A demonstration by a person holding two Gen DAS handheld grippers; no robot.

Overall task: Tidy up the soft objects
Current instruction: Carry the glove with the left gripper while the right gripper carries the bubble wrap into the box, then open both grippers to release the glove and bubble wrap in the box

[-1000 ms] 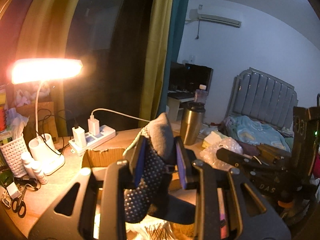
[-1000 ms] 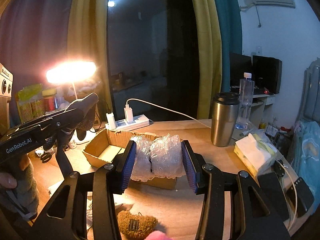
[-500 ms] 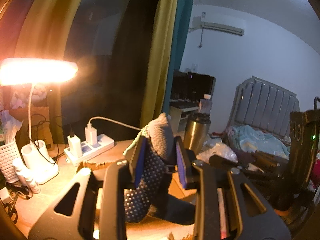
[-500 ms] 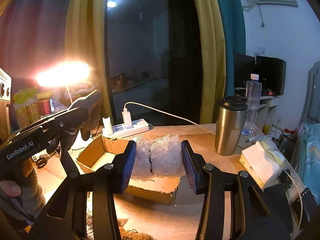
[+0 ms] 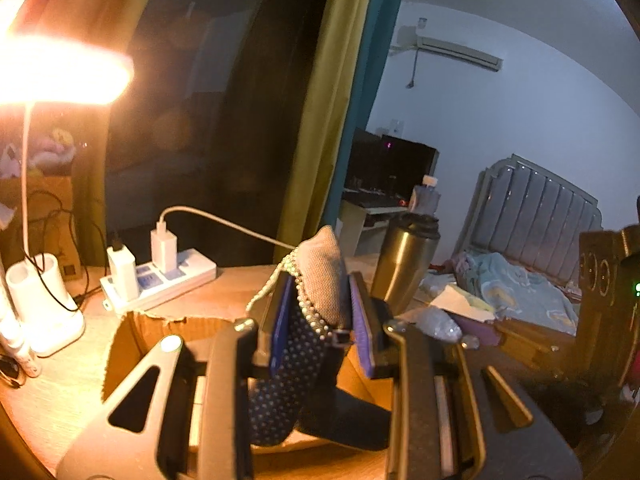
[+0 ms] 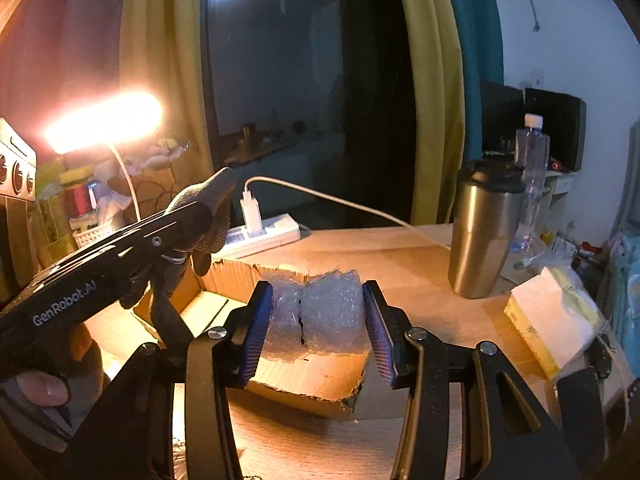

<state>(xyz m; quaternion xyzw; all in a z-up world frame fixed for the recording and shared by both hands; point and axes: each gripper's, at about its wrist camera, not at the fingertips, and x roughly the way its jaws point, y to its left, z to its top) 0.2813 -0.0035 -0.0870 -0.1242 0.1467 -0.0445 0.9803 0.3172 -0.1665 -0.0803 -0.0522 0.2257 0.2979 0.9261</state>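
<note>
My left gripper (image 5: 322,316) is shut on a grey knit glove with a dotted palm (image 5: 320,276), holding it above the open cardboard box (image 5: 132,344). In the right wrist view the left gripper (image 6: 200,224) shows at left with the glove (image 6: 212,216) hanging over the box's left part. My right gripper (image 6: 318,320) is shut on a wad of clear bubble wrap (image 6: 320,312), held above the box (image 6: 316,384) near its front right corner.
A lit desk lamp (image 6: 104,120) stands at left, a white power strip (image 6: 264,236) behind the box. A steel tumbler (image 6: 480,232), a water bottle (image 6: 530,176) and a tissue pack (image 6: 548,332) stand at right. A bed (image 5: 528,280) lies beyond the desk.
Both grippers have moved forward toward the box, still holding the glove and the bubble wrap. The plush items at the front edge have left the right wrist view.
</note>
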